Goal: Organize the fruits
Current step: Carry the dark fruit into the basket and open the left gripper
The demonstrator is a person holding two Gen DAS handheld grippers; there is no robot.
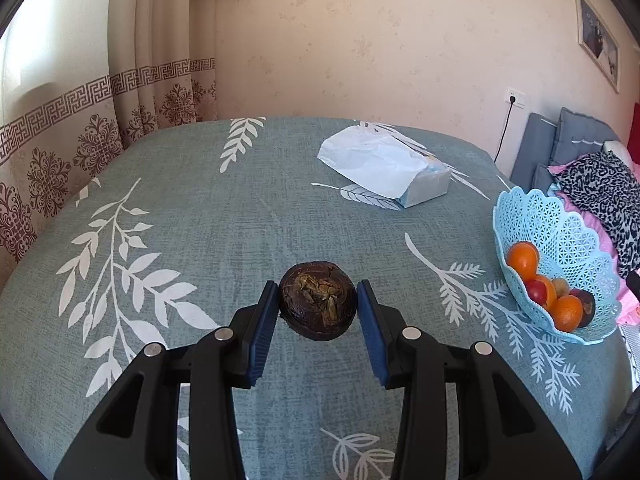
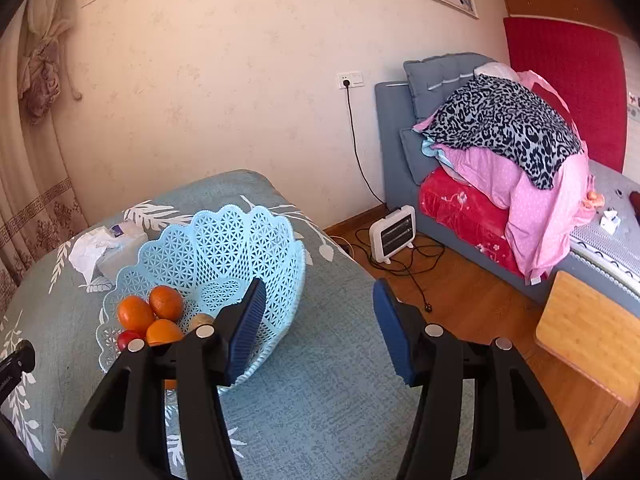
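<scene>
Where the left tongs (image 1: 318,300) clamp it, the mangosteen (image 1: 318,300) looks dark, wrinkled.

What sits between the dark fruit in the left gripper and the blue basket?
Nothing visible. The dark fruit sits between the left gripper pads; only bare tablecloth lies toward the blue basket. The tissue pack is farther back.

Home bedroom — bed (image 2: 500,200) piled with bedding, curtains (image 1: 60,140), space heater (image 2: 394,234).
</scene>
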